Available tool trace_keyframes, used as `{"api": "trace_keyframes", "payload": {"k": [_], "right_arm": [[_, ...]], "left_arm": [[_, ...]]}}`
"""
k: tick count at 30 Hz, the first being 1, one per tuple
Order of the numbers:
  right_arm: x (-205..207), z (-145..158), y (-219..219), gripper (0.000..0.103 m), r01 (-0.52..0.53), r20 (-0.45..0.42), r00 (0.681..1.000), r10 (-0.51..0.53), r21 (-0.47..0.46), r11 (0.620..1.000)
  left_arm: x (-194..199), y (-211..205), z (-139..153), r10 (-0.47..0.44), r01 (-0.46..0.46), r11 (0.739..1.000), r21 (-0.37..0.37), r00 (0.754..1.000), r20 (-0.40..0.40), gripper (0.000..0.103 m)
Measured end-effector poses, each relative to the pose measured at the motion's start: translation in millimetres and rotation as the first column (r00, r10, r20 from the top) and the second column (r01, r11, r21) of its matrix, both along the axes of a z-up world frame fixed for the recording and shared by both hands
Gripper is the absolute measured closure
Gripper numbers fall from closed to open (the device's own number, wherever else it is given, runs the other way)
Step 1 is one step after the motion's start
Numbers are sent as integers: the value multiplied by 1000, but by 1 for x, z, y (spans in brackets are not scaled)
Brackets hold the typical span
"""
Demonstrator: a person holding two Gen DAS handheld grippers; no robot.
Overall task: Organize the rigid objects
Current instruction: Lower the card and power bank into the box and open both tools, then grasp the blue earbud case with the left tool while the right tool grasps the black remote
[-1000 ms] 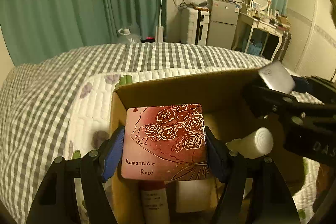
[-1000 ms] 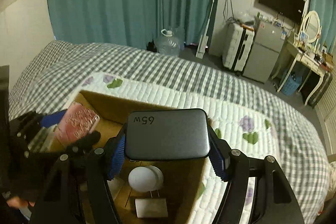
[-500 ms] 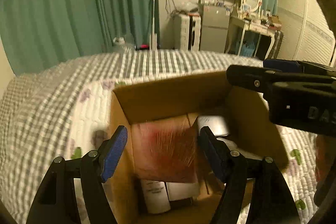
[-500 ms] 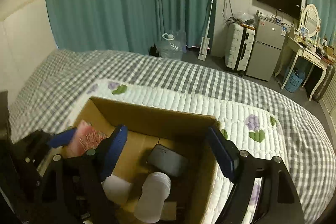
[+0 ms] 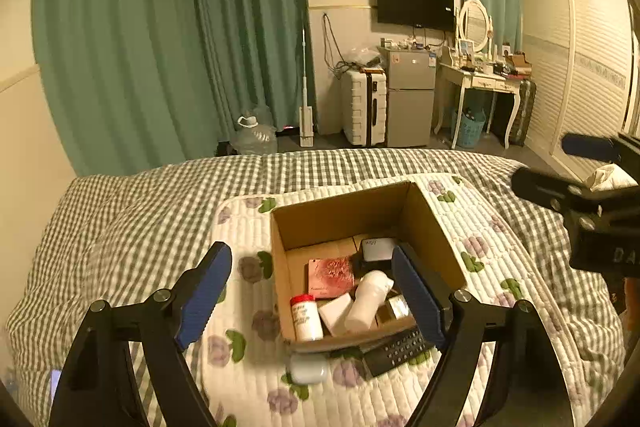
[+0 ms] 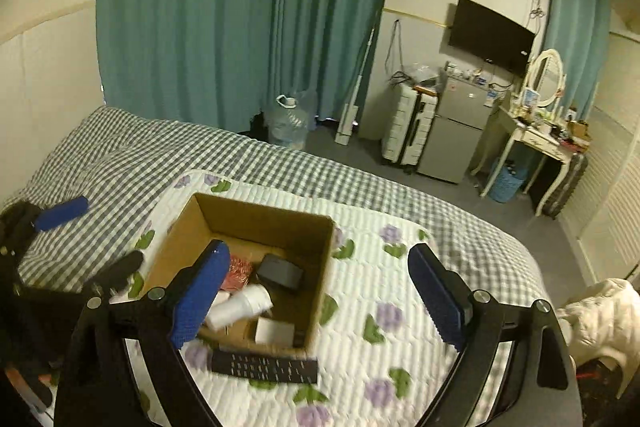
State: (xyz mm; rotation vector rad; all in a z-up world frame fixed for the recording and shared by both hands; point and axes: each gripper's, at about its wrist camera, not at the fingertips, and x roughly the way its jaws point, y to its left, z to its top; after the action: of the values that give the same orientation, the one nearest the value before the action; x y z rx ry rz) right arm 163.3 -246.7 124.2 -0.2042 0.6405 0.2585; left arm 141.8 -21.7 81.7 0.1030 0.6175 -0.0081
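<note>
An open cardboard box (image 5: 340,215) sits on a floral quilted mat on the bed; it also shows in the right wrist view (image 6: 320,267). Inside lie a red rose-print case (image 5: 330,277), a grey charger block (image 5: 378,249) (image 6: 280,271), a white bottle (image 5: 370,301) (image 6: 240,307), a red-capped bottle (image 5: 306,319) and a small white box (image 6: 274,331). A black remote (image 6: 264,367) (image 5: 396,351) and a small pale case (image 5: 308,369) lie in front of the box. My left gripper (image 5: 312,297) and my right gripper (image 6: 316,303) are open and empty, raised above the box.
A grey checked bedspread (image 5: 140,211) covers the bed. Beyond it are teal curtains (image 5: 172,39), a water jug (image 5: 254,137), a white suitcase (image 5: 364,107), a small fridge (image 5: 410,97) and a dressing table (image 5: 484,79). A white garment (image 6: 600,307) lies at the right.
Both grippers opened: the rose case and the grey charger dropped into the box. Both grippers then pulled back and up, away from the box.
</note>
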Motion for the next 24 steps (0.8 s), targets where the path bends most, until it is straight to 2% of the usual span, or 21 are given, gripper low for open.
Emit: {"api": "trace_keyframes", "payload": {"k": [4,9,13,19,24], "right_arm": [[-37,2,-5,8,14,-5,1000,-14,-12,1000],[-62,-20,-10,8,25,-53,998,-24,17,1000],[-68,-61,-4,8,25,-100,995,-24,13,1000],[-51,-142,6,8,20,-224,974,-22,-12,1000],[-24,-195,11,8,30,-288,957,-37,-26,999]], "left_arm": [[-26,7,-3,-7,7,1000,-8,1000,-8,17],[-44,17,-34,10,-11,1000,-26,999,-43,17],[-43,28,-84,47,-53,997,-60,993,-105,17],[-25,34,-162,142,-149,989,-22,971,-191,17],[1,38,-201,170,-196,978,-72,949,-264,17]]}}
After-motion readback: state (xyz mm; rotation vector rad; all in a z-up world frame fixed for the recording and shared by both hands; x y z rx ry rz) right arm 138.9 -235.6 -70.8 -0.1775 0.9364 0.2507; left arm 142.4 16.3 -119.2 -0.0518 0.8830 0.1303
